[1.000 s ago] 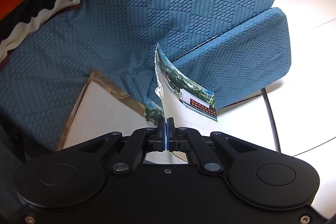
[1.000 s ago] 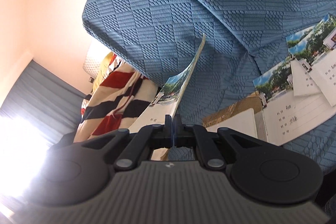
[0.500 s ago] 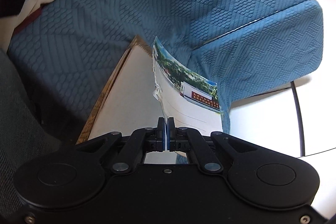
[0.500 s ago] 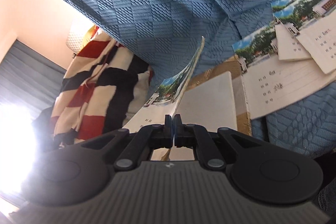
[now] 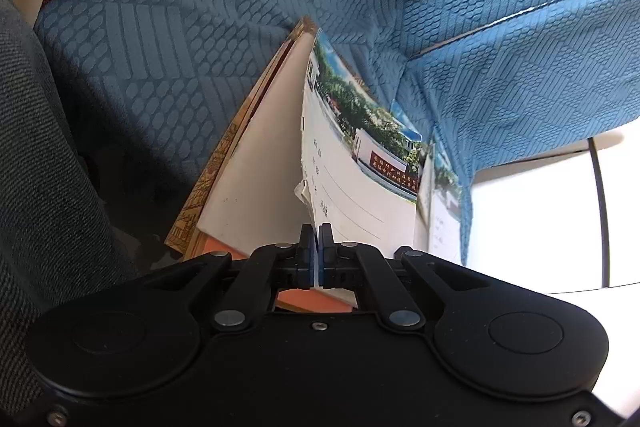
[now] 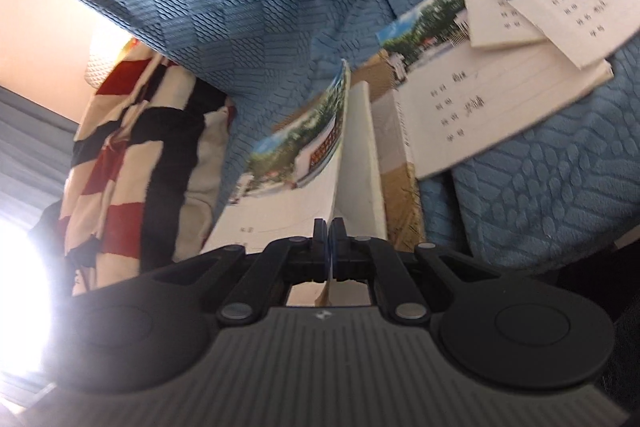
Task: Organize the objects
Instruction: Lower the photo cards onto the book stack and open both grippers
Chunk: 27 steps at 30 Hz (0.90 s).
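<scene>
Two grippers each pinch an edge of a thin exercise book with a photo cover: the left gripper (image 5: 316,251) has its fingers (image 5: 305,247) pressed together on the exercise book (image 5: 352,171), and the right gripper (image 6: 330,247) is likewise clamped on the same kind of cover (image 6: 292,179). Just under it lies a thicker white-paged book (image 5: 256,179) on the blue quilted sofa (image 5: 240,7), with three more exercise books (image 6: 480,115) overlapping nearby. Farther out are a red, black and white striped blanket (image 6: 132,147) and a white tiled floor (image 5: 532,219).
</scene>
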Motion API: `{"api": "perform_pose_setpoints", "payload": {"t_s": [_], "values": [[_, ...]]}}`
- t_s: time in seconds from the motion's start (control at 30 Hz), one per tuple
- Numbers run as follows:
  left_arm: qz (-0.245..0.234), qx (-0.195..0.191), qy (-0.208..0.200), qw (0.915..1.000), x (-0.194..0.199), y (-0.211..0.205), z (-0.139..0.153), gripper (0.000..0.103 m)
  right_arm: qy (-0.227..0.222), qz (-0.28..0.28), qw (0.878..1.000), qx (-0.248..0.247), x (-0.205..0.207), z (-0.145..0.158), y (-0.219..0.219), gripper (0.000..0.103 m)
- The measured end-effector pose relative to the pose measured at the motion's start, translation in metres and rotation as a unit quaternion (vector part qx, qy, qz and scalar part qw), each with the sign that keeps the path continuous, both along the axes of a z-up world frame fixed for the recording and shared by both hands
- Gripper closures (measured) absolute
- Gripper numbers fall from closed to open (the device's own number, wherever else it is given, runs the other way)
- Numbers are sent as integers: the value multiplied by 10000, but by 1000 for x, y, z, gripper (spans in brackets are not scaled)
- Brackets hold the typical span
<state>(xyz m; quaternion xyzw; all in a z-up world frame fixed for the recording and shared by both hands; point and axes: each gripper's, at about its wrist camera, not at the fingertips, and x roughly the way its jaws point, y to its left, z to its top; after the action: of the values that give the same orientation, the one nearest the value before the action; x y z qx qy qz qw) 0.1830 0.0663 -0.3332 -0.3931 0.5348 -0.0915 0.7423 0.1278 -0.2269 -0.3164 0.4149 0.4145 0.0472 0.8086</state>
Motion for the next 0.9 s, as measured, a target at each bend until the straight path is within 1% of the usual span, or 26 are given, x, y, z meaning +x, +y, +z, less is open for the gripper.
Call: {"api": "perform_pose_setpoints", "payload": {"t_s": [0.1, 0.27, 0.43, 0.47, 0.53, 0.6, 0.67, 0.7, 0.73, 0.77, 0.8, 0.83, 0.9], "values": [[-46, 41, 28, 10000, -1, -3, -2, 103, 88, -35, 10000, 23, -1, -6, -1, 98], [-98, -12, 207, 9997, 1, -4, -11, 102, 232, -167, 9996, 48, -2, -11, -3, 97], [-219, 25, 186, 9996, 2, -6, -8, 100, 380, -293, 9988, 121, -2, -15, -5, 95], [-229, 95, 161, 9996, 2, -7, -7, 99, 390, -305, 9987, 114, -2, -14, -5, 95], [-271, 296, 114, 9991, 1, -8, -3, 91, 485, -360, 9982, 27, -2, -12, -6, 90], [-273, 380, 134, 9988, -1, -7, 0, 86, 636, -350, 9973, -130, -1, -10, -5, 90], [-311, 454, 113, 9984, -3, -5, 3, 79, 669, -284, 9969, -312, 0, -6, -4, 89], [-323, 502, 98, 9982, -4, -4, 6, 72, 679, -240, 9966, -388, 0, -5, -4, 89], [-335, 547, 51, 9979, -7, -3, 9, 64, 703, -205, 9963, -450, 0, -4, -4, 87], [-346, 610, -8, 9975, -9, -2, 13, 62, 733, -185, 9958, -517, 0, -2, -4, 83], [-349, 681, -59, 9970, -12, 0, 18, 58, 753, -173, 9952, -600, 0, -1, -4, 68], [-347, 743, -107, 9966, -14, 1, 22, 56, 735, -169, 9947, -698, 0, 1, -3, 58], [-317, 844, -224, 9957, -16, 4, 29, 52, 634, -147, 9940, -874, 1, 5, -1, 53]]}}
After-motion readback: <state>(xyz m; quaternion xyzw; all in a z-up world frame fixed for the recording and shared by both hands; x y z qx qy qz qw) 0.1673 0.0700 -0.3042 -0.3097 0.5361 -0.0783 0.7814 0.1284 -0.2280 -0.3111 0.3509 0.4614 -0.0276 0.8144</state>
